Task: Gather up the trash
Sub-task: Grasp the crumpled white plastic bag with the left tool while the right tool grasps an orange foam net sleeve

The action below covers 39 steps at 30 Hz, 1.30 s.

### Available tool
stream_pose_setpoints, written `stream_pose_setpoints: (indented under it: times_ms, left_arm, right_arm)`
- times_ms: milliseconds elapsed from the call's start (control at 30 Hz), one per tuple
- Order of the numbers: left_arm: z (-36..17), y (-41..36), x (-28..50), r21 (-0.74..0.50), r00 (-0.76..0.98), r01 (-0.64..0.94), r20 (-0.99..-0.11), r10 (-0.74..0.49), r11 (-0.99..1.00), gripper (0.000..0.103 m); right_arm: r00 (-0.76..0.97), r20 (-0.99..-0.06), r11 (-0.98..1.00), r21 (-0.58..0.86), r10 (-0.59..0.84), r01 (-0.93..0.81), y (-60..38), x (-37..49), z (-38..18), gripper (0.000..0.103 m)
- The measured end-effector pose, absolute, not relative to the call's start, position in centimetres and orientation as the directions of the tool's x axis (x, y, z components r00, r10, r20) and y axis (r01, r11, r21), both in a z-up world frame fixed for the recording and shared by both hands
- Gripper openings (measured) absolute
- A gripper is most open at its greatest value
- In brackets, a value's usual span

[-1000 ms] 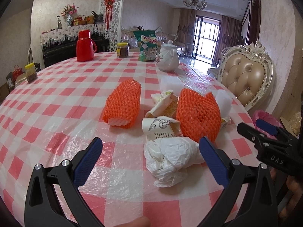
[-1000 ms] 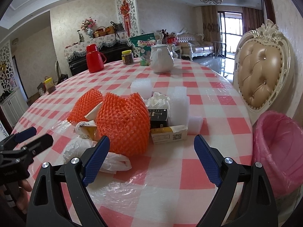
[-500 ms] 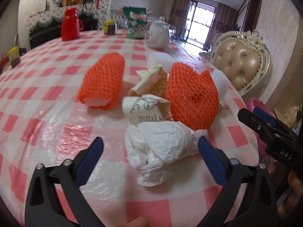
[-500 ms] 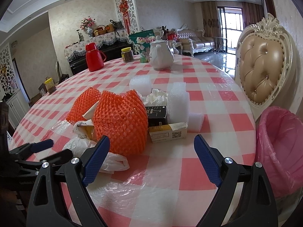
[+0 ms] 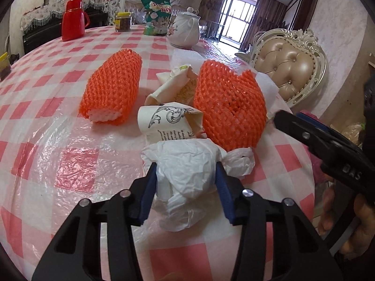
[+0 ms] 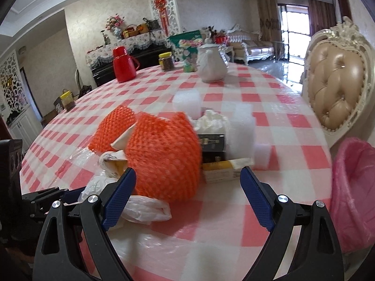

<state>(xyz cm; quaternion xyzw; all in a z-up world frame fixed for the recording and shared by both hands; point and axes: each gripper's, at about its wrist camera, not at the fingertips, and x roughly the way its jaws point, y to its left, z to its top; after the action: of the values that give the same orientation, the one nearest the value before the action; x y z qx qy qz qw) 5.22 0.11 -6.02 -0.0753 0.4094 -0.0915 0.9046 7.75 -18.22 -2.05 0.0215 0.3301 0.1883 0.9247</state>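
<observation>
Crumpled white bag point(image 5: 187, 171) sits pinched in the closing left claw point(image 5: 186, 188); only the spread right claw point(image 6: 187, 196) view shows the pink bin point(image 6: 354, 187).

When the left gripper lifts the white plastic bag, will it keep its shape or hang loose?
The white bag is thin, crumpled film, so it will probably sag and trail its loose tail. It looks very light and should lift easily. The left gripper is closing with the bag between its jaws; the film dents at the pads, so it will likely squash rather than resist.

I can't read the blurred yellow box point(image 6: 225, 169), and the orange foam net point(image 6: 164, 157) hides half the black box point(image 6: 212, 146).
</observation>
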Motion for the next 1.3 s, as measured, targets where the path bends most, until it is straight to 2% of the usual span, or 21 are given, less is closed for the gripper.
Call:
stream_pose_setpoints:
  times_ms: [467, 533, 667, 733, 900, 1033, 1300]
  left_arm:
    - [-5.1, 1.9, 3.4, -0.21, 0.664, 0.098, -0.715, -0.221, 0.973, 0.044]
    - [-5.0, 2.3, 3.2, -0.214, 0.667, 0.091, -0.712, -0.219, 0.973, 0.044]
    - [-4.8, 2.7, 2.8, -0.218, 0.674, 0.085, -0.706, -0.217, 0.972, 0.044]
    - [-4.6, 2.8, 2.7, -0.217, 0.677, 0.082, -0.704, -0.214, 0.973, 0.044]
    - [-4.1, 2.6, 2.2, -0.207, 0.688, 0.083, -0.696, -0.206, 0.975, 0.044]
    - [-3.6, 2.2, 1.7, -0.199, 0.697, 0.084, -0.689, -0.2, 0.976, 0.044]
    - [-2.4, 1.7, 0.7, -0.186, 0.714, 0.086, -0.674, -0.191, 0.979, 0.044]
  right_arm:
    - [0.626, -0.704, 0.928, 0.132, 0.335, -0.348, -15.0, 10.7, -4.3, 0.085]
    - [0.61, -0.719, 0.926, 0.128, 0.333, -0.355, -14.6, 10.9, -4.8, 0.07]
    - [0.599, -0.728, 0.92, 0.112, 0.333, -0.376, -13.9, 10.6, -4.9, 0.059]
    - [0.6, -0.726, 0.918, 0.11, 0.336, -0.381, -13.9, 10.5, -4.7, 0.046]
    - [0.608, -0.713, 0.911, 0.106, 0.349, -0.399, -14.2, 9.5, -3.7, 0.028]
    - [0.618, -0.692, 0.904, 0.12, 0.372, -0.41, -14.9, 8.4, -2.8, 0.021]
    - [0.653, -0.651, 0.906, 0.136, 0.387, -0.401, -16.8, 6.7, -1.0, 0.02]
